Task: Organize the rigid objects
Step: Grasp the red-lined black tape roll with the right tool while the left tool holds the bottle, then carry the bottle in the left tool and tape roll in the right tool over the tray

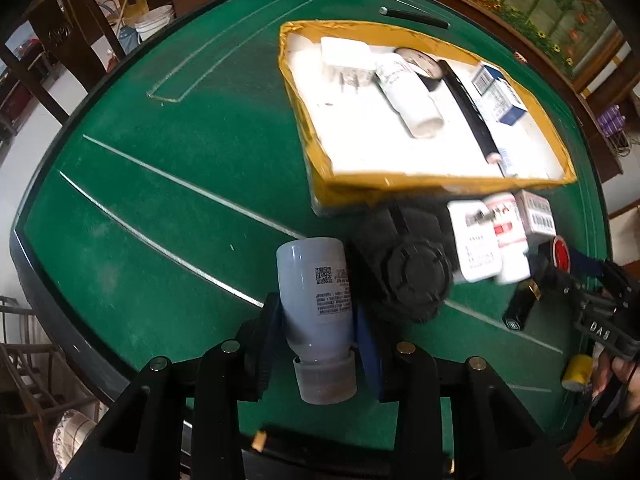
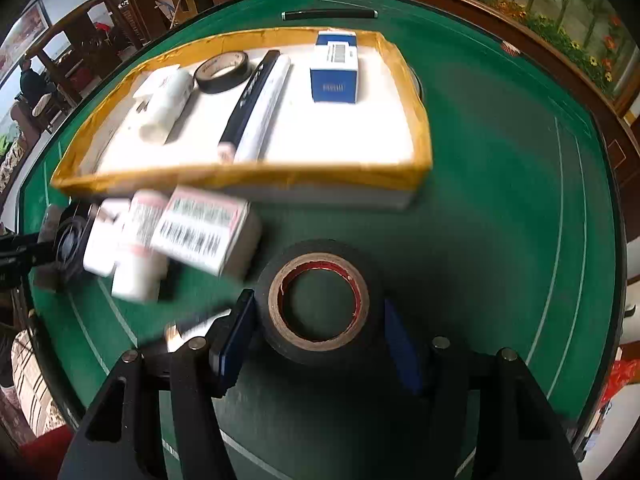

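Note:
My left gripper [image 1: 318,322] is shut on a white plastic bottle [image 1: 312,280] with a printed label; its cap points back toward the camera and it hangs above the green table. In the right wrist view a black tape roll [image 2: 320,248] with a red-rimmed core lies flat on the cloth between the fingers of my right gripper [image 2: 320,322]. The blue pads stand close at its two sides, and I see no firm press. Beyond both stands a yellow-taped tray [image 2: 240,176] [image 1: 400,190] holding a white adapter, a white tube, a tape roll, a black pen and a blue-and-white box.
In front of the tray lies a cluster: a black round-capped item [image 1: 416,280], white boxes [image 2: 200,232] and a small white bottle [image 2: 136,256]. A black stick [image 2: 328,14] lies beyond the tray. A small black box [image 1: 520,308] and a yellow item [image 1: 578,372] sit near the right hand.

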Motion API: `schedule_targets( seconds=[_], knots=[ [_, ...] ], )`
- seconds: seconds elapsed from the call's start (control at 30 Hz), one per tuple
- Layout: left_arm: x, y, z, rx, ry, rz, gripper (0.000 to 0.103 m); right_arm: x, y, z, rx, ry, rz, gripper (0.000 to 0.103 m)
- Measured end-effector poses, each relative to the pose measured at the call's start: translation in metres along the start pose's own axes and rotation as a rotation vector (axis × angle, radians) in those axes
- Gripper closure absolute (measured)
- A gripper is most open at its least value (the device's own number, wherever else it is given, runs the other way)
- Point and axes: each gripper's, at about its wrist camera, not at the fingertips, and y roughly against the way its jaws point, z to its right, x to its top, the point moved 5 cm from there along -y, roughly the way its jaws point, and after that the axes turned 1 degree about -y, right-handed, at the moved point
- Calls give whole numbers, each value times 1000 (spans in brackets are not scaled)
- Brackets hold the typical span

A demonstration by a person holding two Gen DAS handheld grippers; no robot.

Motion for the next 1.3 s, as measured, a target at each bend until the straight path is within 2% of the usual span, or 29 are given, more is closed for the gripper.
schedule_targets(
  seconds=[0.23, 0.37, 0.67, 1.3],
  knots=[
    [-16, 4, 15, -20, -13, -12, 64, -39, 16, -3, 18, -8, -4, 42],
    [-17, 15, 23, -36, 3, 19, 65, -51, 25, -6, 47, -33, 11, 42],
    [-9, 51, 38, -83, -15, 87, 65, -43, 34, -10, 90, -43, 55, 42],
    [22, 82, 21, -149, 33, 172, 66, -2, 50, -45, 130, 13, 104, 42]
  ],
)
